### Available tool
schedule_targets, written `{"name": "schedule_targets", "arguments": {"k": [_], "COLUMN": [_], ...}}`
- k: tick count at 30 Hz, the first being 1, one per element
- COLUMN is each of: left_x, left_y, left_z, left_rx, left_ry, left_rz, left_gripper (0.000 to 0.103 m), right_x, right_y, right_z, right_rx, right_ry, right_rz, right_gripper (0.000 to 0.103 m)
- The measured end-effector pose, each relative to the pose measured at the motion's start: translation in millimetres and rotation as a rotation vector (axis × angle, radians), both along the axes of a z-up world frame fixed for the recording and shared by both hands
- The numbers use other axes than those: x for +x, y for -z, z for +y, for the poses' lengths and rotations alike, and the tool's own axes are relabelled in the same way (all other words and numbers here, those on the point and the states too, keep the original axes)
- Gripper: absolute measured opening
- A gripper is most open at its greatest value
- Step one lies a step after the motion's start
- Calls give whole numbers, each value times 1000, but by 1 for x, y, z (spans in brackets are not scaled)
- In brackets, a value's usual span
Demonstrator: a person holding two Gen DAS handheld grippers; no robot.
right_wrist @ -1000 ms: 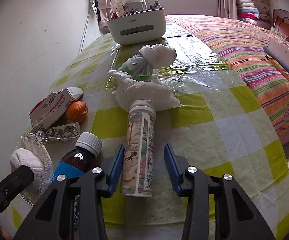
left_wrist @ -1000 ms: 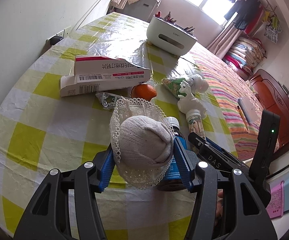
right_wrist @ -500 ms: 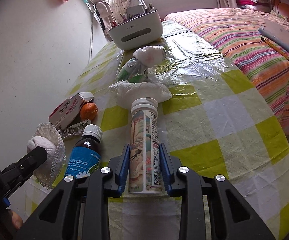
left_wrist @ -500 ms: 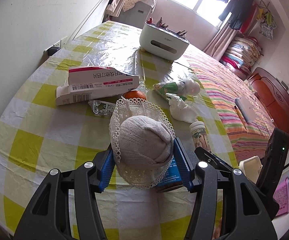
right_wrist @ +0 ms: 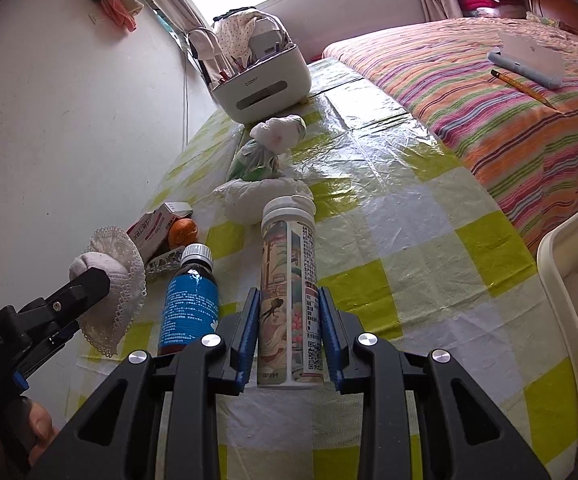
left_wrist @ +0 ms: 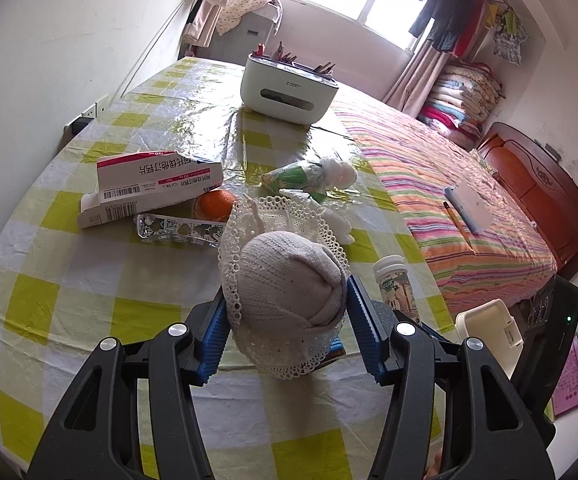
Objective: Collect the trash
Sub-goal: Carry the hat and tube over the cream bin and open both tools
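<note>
At lower centre of the left view, our left gripper (left_wrist: 287,330) clamps a rolled lace-trimmed sock (left_wrist: 289,292). At lower centre of the right view, our right gripper (right_wrist: 289,332) pinches a printed tablet tube (right_wrist: 289,300) above the checked tablecloth (right_wrist: 429,248), beside a brown medicine bottle (right_wrist: 191,300).

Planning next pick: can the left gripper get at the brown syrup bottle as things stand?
Probably not. The left gripper is shut on the lace-trimmed sock, so its jaws are occupied. The syrup bottle lies beside it, otherwise unobstructed.

"CanRobot.AI" on left gripper (right_wrist: 69,300)
</note>
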State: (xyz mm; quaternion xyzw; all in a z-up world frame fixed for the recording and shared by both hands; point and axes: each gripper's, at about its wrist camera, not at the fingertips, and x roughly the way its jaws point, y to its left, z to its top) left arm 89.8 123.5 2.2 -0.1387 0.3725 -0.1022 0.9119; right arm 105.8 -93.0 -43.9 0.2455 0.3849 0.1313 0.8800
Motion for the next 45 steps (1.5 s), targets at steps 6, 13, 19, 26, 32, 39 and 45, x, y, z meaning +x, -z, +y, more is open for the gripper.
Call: {"name": "schedule_targets", "arguments": {"k": [6, 13, 19, 26, 32, 39, 45], "left_x": [1, 2, 2, 0, -1, -2, -2], "left_y": [-5, -6, -8, -9, -9, -8, -8], "left_z": [-17, -34, -44, -63, -78, -95, -113], "left_rx": [-8, -6, -8, 3, 13, 25, 23], "left_ry": [25, 48, 67, 104, 134, 167, 197], "left_rz": [-11, -15, -17, -19, -19, -22, -26], "left_gripper": [54, 54, 54, 54, 54, 54, 54], "right_x": [-8, -10, -13, -20, -28, -44, -61], "right_y": [1, 4, 3, 5, 6, 0, -3], "right_z": [-15, -28, -37, -51, -64, -86, -111], "right_rx": [18, 26, 36, 57, 76, 68, 79], "right_ry": [30, 51, 67, 99, 140, 225, 326], "right_rz": [-7, 0, -10, -13, -19, -67, -108], "right_gripper": [28, 28, 28, 28, 28, 28, 28]}}
